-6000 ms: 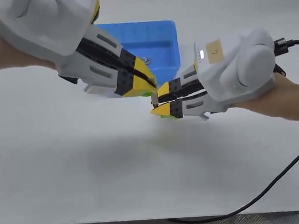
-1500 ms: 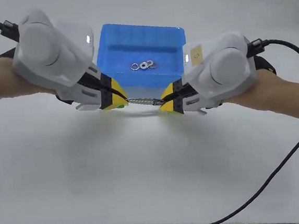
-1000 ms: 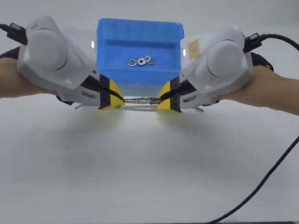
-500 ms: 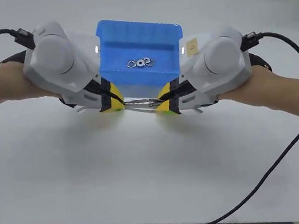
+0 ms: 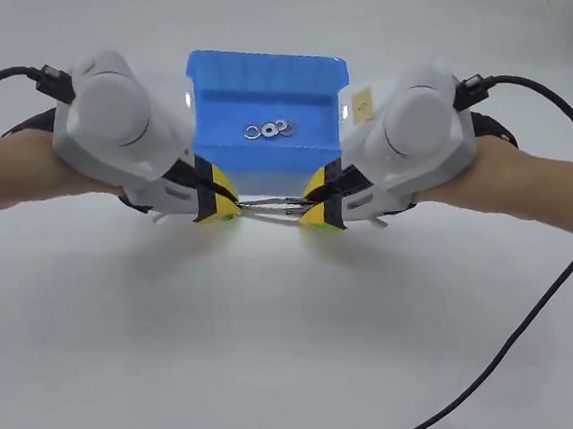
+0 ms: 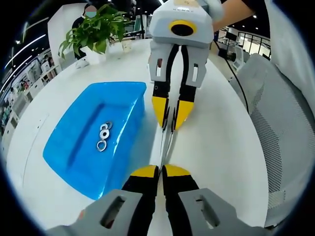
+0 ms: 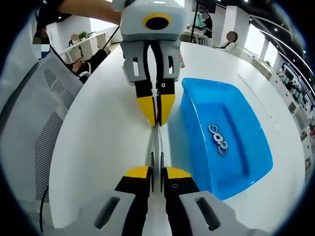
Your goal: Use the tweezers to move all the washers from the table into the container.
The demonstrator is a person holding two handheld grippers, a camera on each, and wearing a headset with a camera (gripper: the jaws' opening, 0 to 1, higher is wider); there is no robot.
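Tweezers (image 5: 271,206) are spanning level between the two grippers, just above the white surface (image 5: 276,326) and just in front of the near wall of the container (image 5: 263,61).

Left gripper (image 5: 223,202): fingers are pressing together on one end of the tweezers.
Right gripper (image 5: 314,210): fingers are pinching the other end, with the yellow tips nearly meeting around the two arms.

Risks, as judged:
- With both grippers clamping one thin tool, any pull or twist out of step is likely to bend the arms or drag an end out of a grasp.
- If one gripper is letting go to hand the tool over, the other is holding only by an end. The tweezers could swing down, strike the surface and skid away.
- Smooth metal against hard fingers is giving little friction, so a loose pinch invites slipping.
- The container is sitting close behind, and a careless sweep could nudge it.

Appearance: the tweezers are showing as slim, bright metal, two narrow arms lying almost together with a slight gap between them, straight and glinting. Washers (image 5: 267,130): three small silver rings are lying close together on the floor of the blue, shallow, rectangular container.
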